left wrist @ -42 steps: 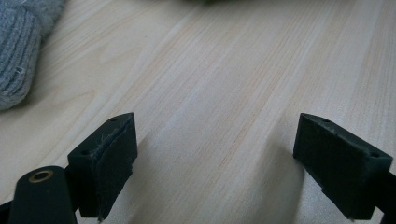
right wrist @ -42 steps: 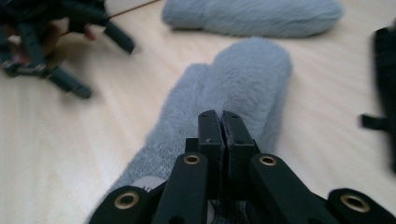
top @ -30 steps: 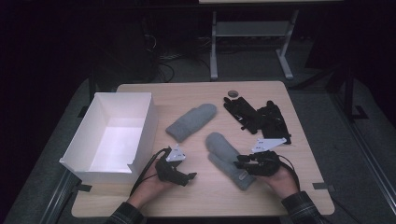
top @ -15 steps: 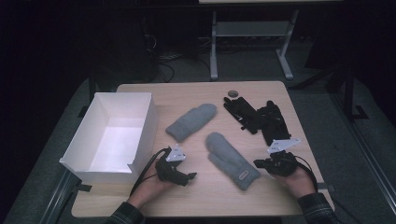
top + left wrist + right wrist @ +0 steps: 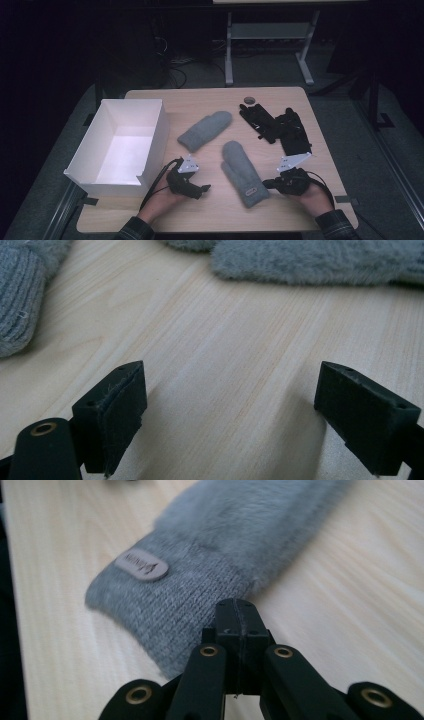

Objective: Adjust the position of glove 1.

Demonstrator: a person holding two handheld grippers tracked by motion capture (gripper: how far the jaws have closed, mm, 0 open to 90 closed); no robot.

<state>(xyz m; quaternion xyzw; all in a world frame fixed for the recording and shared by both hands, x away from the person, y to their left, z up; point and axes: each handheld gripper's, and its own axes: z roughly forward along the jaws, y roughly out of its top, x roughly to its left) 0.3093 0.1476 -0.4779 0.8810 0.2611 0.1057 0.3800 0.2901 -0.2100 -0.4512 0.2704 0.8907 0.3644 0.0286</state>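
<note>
My right gripper [image 5: 270, 184] fingers pinched together, empty, at lower-centre mitten [image 5: 243, 173] cuff; left gripper [image 5: 202, 189] fingers wide, parked on table [image 5: 210, 220], waiting.

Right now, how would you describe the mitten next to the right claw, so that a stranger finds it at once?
On the wooden table, look at the near edge, right of the white box. The grey mitten lies beside the right claw, its ribbed cuff toward the person. Unlike the other grey mitten, farther back, its cuff carries a small oval label.
</note>
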